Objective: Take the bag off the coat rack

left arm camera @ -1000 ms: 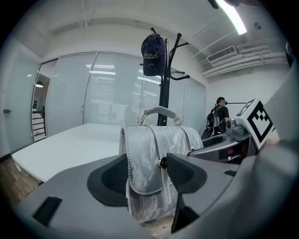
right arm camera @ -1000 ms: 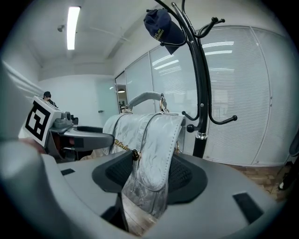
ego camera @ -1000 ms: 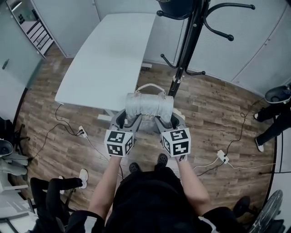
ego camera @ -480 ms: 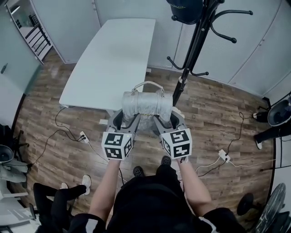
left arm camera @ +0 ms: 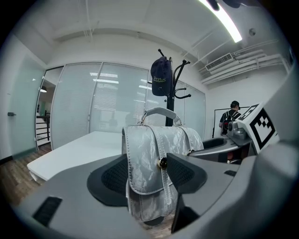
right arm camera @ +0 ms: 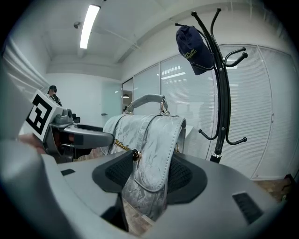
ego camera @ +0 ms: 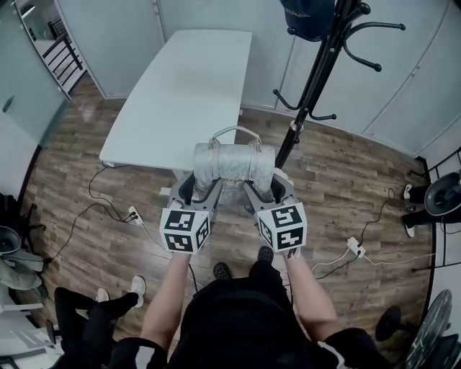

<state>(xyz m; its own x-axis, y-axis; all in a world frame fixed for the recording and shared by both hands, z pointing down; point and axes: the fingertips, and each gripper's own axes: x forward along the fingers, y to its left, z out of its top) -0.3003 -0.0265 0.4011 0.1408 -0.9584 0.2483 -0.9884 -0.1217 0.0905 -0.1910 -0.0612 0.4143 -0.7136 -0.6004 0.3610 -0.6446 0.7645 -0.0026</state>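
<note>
Your left tool and right tool each pinch an end of the soft, likely light bag mid-frame; squeeze evenly.

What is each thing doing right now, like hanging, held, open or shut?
rack: upright, lower hooks bare
cap: hanging on the rack's top
bag: off the rack, flap shut, held up at both ends
left gripper: shut on the bag
right gripper: shut on the bag
</note>
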